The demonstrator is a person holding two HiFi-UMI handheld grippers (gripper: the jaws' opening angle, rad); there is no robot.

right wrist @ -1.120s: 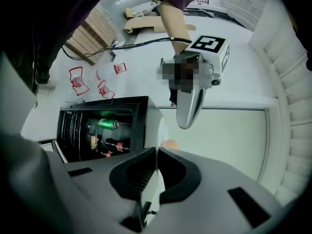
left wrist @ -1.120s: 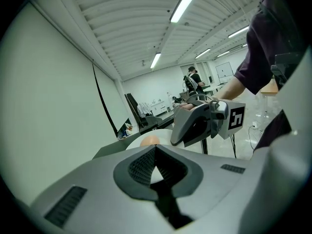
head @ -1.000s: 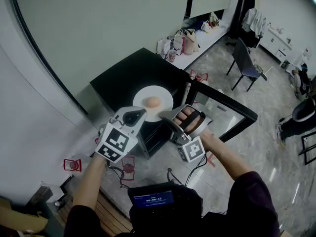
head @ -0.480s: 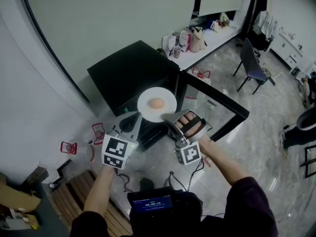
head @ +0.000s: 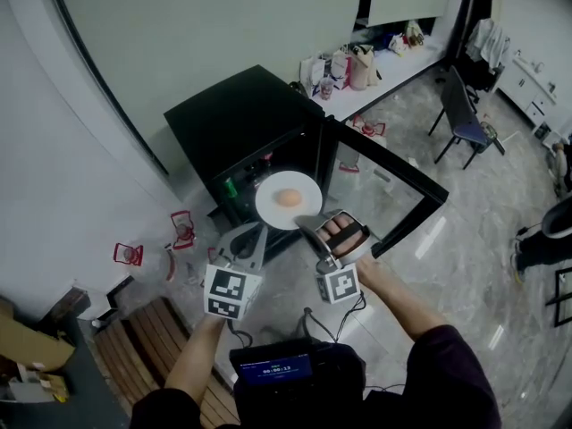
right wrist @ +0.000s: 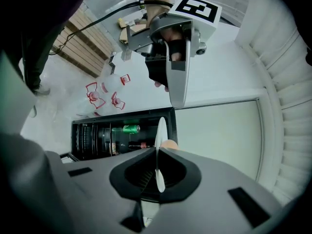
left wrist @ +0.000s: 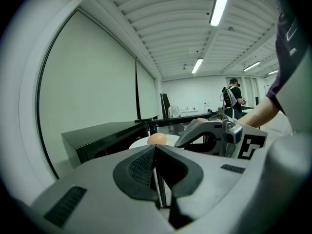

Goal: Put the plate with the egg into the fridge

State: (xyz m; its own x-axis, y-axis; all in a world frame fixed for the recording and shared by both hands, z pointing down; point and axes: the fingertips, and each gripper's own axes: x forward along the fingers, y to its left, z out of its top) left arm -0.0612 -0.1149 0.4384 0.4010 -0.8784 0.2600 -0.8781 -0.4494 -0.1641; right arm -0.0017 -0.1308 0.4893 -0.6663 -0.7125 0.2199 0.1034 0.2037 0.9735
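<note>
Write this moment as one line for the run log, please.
right gripper: shut on plate rim | egg: on plate | left gripper: shut, empty | fridge: door open, plate not yet inside

The right gripper (head: 310, 225) holds the white plate (head: 268, 209) bearing the egg (head: 288, 198) before the open black fridge (head: 234, 123).

light-grey moulded plastic left gripper (head: 256, 231), with black ribbed rubber pads (left wrist: 139, 167) at the claw. right gripper (head: 301, 222) is the same build, plus a black-lined grip frame. behind each claw: white cube with black square markers (head: 231, 292) and a black cable (head: 310, 316) trailing back. further back on the right arm: dark maroon long sleeve (head: 451, 365).
</note>
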